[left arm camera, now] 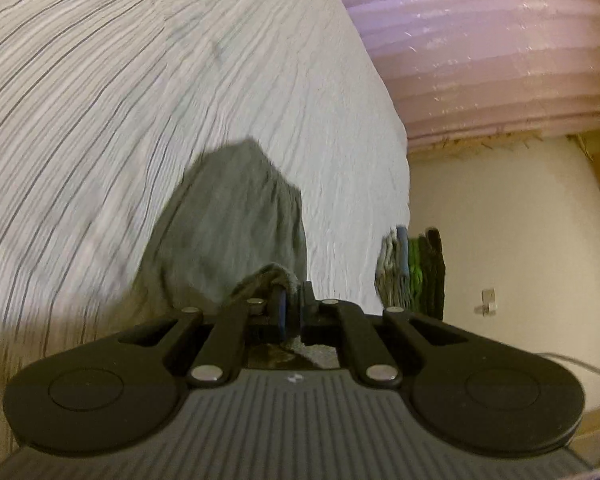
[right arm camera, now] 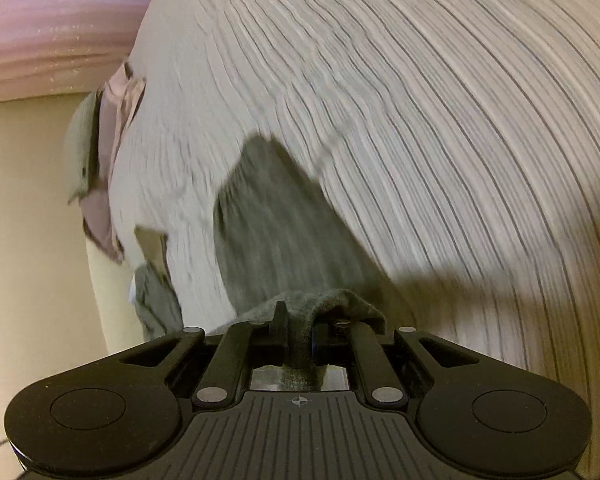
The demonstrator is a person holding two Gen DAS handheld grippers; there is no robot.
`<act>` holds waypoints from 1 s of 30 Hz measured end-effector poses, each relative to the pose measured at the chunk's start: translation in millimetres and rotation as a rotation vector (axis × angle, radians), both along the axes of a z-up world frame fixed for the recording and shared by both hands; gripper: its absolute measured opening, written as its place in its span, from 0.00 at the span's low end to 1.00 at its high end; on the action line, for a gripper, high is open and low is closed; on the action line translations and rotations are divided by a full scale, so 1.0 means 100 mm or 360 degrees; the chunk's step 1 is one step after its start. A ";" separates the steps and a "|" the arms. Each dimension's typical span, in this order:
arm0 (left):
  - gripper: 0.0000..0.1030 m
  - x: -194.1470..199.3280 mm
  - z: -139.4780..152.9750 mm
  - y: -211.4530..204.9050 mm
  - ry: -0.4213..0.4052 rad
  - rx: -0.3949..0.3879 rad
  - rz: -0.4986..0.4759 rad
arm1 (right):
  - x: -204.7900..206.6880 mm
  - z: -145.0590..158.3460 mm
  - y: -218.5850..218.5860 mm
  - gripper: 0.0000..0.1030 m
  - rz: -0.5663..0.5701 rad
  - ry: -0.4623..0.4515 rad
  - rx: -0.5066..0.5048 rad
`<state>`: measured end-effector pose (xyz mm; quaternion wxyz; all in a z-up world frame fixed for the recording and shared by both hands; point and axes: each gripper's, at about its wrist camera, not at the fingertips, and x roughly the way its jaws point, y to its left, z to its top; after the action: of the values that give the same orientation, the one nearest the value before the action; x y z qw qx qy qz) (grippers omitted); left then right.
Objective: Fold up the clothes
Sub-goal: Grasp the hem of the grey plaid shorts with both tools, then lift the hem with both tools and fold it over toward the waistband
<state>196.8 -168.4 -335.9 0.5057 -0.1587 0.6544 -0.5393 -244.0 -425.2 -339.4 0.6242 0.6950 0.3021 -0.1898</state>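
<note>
Left claw (left arm camera: 290,304) pinching grey garment (left arm camera: 228,216) | right claw (right arm camera: 300,332) pinching it too | striped sheet (left arm camera: 100,100) beneath

Bed (left arm camera: 140,100), covered in white crinkled sheet with thin dark stripes. Lying on it: grey garment (left arm camera: 228,216); stack of folded clothes (left arm camera: 412,272) near one edge; loose pink and grey clothes (right arm camera: 112,152) at another.

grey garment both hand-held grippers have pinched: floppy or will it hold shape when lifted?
Likely floppy: the grey garment bunches and folds over where the right hand-held gripper pinches it, and drapes away from the left hand-held gripper. Probably light, since thin pinches carry it. It looks soft-napped, so slipping seems unlikely. The striped sheet beneath is blurred.
</note>
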 end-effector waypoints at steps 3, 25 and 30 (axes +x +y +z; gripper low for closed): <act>0.03 0.16 -0.16 -0.34 0.0044 0.0067 0.0067 | 0.20 -0.12 -0.25 0.07 -0.0036 0.0040 -0.0025; 0.37 0.30 -0.11 -1.03 -0.0615 0.0076 -0.0238 | 0.32 -0.34 0.10 0.53 0.0362 0.0211 -0.1077; 0.07 -0.04 -0.02 -1.14 -0.1042 0.0016 -0.0705 | 0.57 -0.37 0.18 0.28 0.0697 0.0282 -0.1251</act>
<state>192.6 -282.1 -338.1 0.5597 0.1691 0.4796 -0.6543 -187.4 -407.0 -376.3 0.8377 0.3064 0.3992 -0.2122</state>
